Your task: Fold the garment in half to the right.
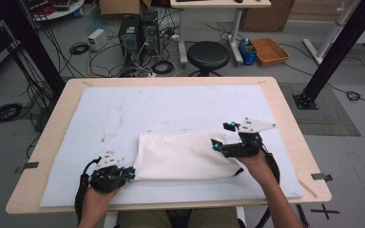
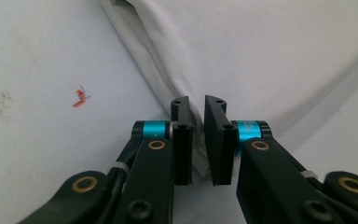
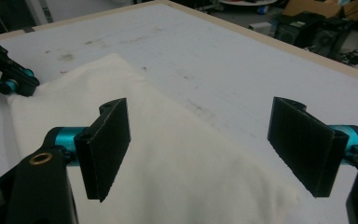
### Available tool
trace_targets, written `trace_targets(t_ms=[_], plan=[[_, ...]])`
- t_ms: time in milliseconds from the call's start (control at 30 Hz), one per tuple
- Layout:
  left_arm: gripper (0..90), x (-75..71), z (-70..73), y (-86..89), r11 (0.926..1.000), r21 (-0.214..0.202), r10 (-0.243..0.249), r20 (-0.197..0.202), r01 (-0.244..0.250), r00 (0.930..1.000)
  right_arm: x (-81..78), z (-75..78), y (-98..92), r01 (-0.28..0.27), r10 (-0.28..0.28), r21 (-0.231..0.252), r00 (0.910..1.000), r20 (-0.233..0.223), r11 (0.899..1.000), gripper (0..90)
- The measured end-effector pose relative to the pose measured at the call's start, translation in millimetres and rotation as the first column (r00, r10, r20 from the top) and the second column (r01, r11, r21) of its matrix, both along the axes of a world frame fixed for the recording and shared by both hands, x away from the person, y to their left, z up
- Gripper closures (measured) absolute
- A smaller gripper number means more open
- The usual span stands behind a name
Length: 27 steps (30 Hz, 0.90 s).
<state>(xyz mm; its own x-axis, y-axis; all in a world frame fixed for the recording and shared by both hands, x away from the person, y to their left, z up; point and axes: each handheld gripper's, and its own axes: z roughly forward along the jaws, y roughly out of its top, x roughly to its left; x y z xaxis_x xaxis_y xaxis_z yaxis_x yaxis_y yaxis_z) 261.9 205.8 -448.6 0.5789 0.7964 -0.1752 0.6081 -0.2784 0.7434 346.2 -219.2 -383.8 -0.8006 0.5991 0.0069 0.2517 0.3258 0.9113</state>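
From the high view, a wooden tabletop [image 1: 43,142] carries a large pale blue-white mat [image 1: 171,109], and a folded white cloth [image 1: 185,156] lies on the mat's near middle. A person's two forearms come in from the near edge. The left claw [image 1: 129,173] sits at the cloth's near left corner, touching it. The right claw [image 1: 221,135] is above the cloth's right end, with a grey three-cornered plate on top. Beyond the far edge of the tabletop, on the floor, are a round black stool [image 1: 208,55], computer towers [image 1: 138,31] with tangled cables, and a cardboard tray [image 1: 270,51]. In the left gripper view, the left claw [image 2: 196,140] is clenched on a folded edge of the white cloth [image 2: 270,56], its jaws nearly together with fabric pinched between them; a small red mark [image 2: 79,99] lies on the mat [image 2: 42,140] to the left. In the right gripper view, the right claw [image 3: 214,149] is released, its jaws wide apart and holding nothing, hovering over the white cloth [image 3: 168,177]. The left claw [image 3: 16,81] grips the cloth's corner at the left of this view, and the mat [image 3: 223,70] stretches beyond.
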Motion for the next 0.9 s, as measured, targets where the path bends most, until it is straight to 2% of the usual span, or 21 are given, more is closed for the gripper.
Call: trace_targets(t_ms=[100, 267, 433, 500, 600, 733, 800, 833, 900], plan=[[83.6, 1.8, 0.3, 1.0, 0.9995, -0.025, 0.018, -0.027, -0.019, 0.9995, 12.2, 9.1, 27.4, -0.045, 0.045, -0.013, 0.999, 0.001, 0.999, 20.8], [83.7, 3.3, -0.1, 3.8, 0.9986, -0.051, 0.012, -0.039, -0.014, 0.9992, 32.9, 18.6, 77.2, -0.121, 0.12, -0.05, 0.9925, -0.024, 0.991, 20.8], [83.9, 4.6, -0.8, 7.4, 0.9958, -0.089, 0.014, -0.057, -0.019, 0.9983, 54.2, 16.3, 124.2, -0.17, 0.166, -0.064, 0.9837, -0.069, 0.983, 20.8], [84.0, 5.2, -1.0, 8.0, 0.9955, -0.093, 0.012, -0.061, -0.017, 0.9981, 62.0, 12.2, 144.8, -0.186, 0.177, -0.088, 0.9792, -0.099, 0.979, 21.1], [84.1, 5.8, -0.9, 8.7, 0.9954, -0.095, 0.011, -0.064, -0.017, 0.9979, 72.3, -0.1, 177.7, -0.231, 0.212, -0.134, 0.967, -0.141, 0.964, 24.1], [84.1, 6.1, -0.9, 8.9, 0.9948, -0.1, 0.01, -0.069, -0.017, 0.9975, 79.8, -21.6, 214.8, -0.271, 0.229, -0.233, 0.9544, -0.191, 0.934, 33.8], [84.2, 6.2, -1.0, 9.0, 0.9946, -0.103, 0.008, -0.072, -0.016, 0.9974, 82.6, -31.2, 227.7, -0.276, 0.221, -0.292, 0.953, -0.207, 0.916, 38.5], [84.2, 6.2, -1.0, 9.1, 0.9945, -0.104, 0.008, -0.072, -0.015, 0.9973, 84.0, -34.8, 232.1, -0.285, 0.222, -0.306, 0.9489, -0.224, 0.908, 41.0], [84.2, 6.3, -1.0, 9.2, 0.9945, -0.104, 0.007, -0.074, -0.015, 0.9972, 86.3, -40.0, 238.0, -0.293, 0.225, -0.327, 0.9468, -0.23, 0.898, 48.1]])
